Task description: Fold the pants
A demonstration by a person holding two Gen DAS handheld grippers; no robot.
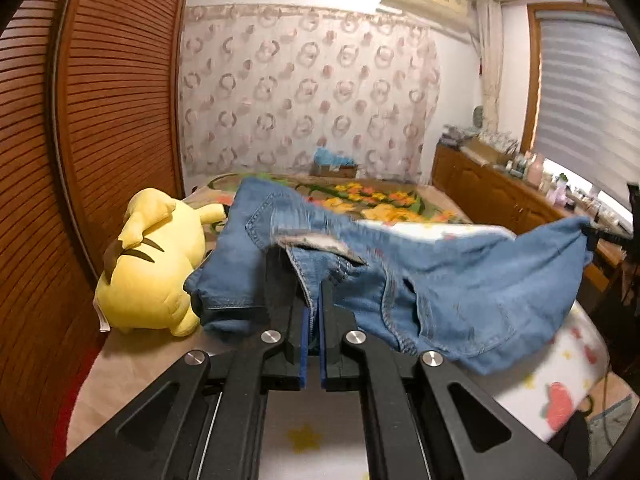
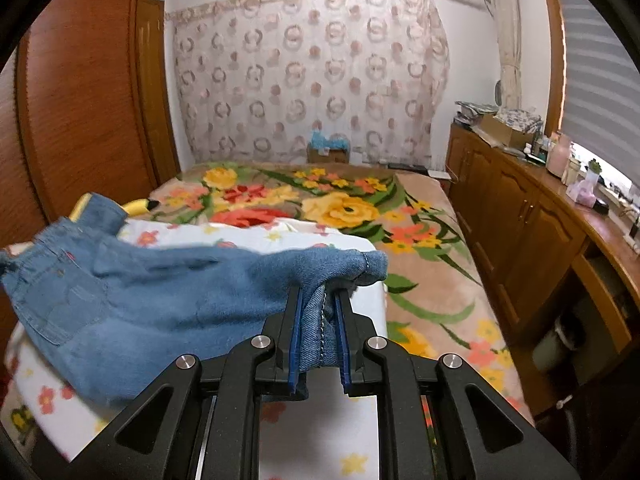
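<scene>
2 close wrist views along the jaws, both toward the jeans (image 1: 460,280), bed (image 2: 420,216) and curtain (image 2: 304,72).

the left tool (image 1: 314,280) points forward and a little downward. its two black fingers (image 1: 280,300) are pressed almost together, with a thin edge of the jeans (image 1: 460,280) pinched between the blue pads. the right tool (image 2: 318,300) points the same way, its fingers clamped on a thicker bunch of the jeans.
</scene>
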